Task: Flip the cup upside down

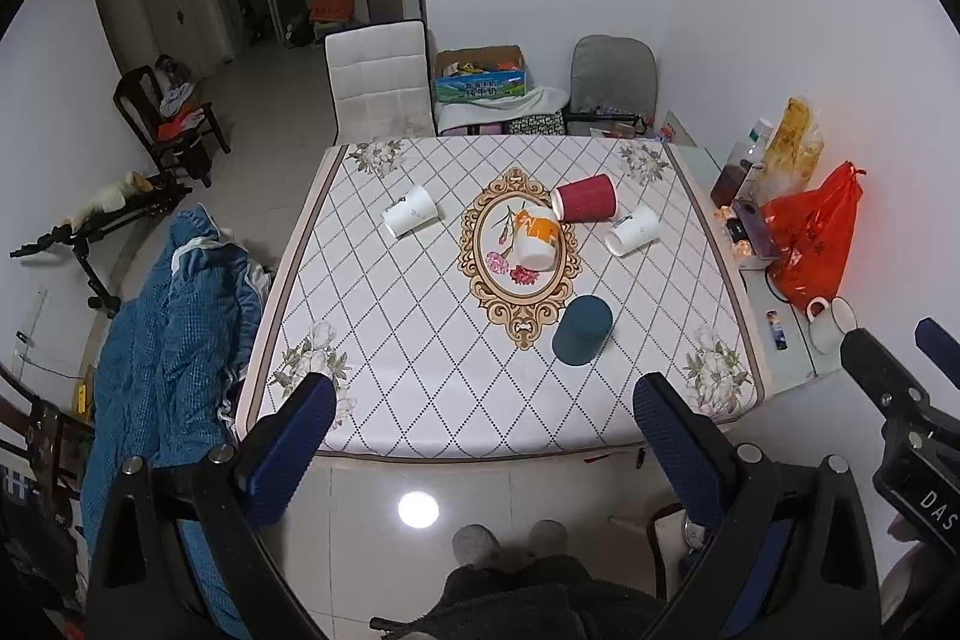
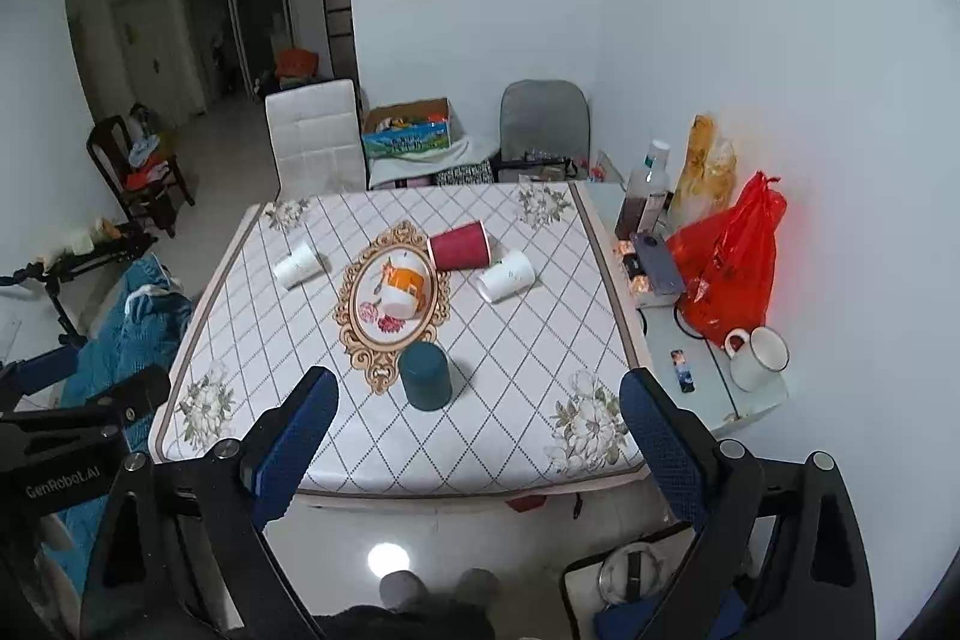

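Left wrist view: the left gripper [image 1: 485, 412] gapes released at the bottom of the frame; a teal cup [image 1: 582, 330] stands inverted at centre on the tabletop [image 1: 420, 340]. "DAS" shows lower right.

Right wrist view: the right gripper [image 2: 479, 409] gapes released; teal cup [image 2: 425, 376] at centre; "GenRobot.AI" reads lower left.

Red bag [image 2: 729, 268]; enamel mug [image 2: 757, 358]; blue blanket [image 1: 174, 316]

The tablecloth [image 1: 420, 340] is white with a dark diamond lattice, grey flowers at its corners and a gold oval medallion [image 1: 519, 256] at its centre. Around that medallion lie white, maroon, orange-and-white and teal cups.
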The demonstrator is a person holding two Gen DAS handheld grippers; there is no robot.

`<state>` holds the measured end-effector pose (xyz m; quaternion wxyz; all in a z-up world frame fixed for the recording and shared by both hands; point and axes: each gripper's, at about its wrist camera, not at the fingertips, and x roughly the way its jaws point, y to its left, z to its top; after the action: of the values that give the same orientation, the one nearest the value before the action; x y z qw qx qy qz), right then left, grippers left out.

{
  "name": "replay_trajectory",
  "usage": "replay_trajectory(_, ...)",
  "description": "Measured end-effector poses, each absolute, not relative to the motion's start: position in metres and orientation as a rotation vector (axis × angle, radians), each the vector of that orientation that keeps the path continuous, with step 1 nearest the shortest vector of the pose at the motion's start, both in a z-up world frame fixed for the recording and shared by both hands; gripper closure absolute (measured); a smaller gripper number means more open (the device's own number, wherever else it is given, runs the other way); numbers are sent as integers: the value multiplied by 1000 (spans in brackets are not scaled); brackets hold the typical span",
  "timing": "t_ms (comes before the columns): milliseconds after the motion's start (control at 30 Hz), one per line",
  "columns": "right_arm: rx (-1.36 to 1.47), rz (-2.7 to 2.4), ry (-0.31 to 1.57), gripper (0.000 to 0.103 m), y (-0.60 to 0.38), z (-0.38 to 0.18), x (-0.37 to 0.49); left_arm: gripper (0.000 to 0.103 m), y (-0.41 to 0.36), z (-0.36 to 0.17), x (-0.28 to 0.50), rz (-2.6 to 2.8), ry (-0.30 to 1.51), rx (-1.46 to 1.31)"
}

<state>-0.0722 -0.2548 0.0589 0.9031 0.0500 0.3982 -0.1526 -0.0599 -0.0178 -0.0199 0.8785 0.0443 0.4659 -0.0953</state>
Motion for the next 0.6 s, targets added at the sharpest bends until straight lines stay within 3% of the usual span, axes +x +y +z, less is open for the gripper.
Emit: replay_trajectory(600, 103, -260, 816, 3, -273, 75, -63, 1, -22, -4, -66, -132, 934, 88)
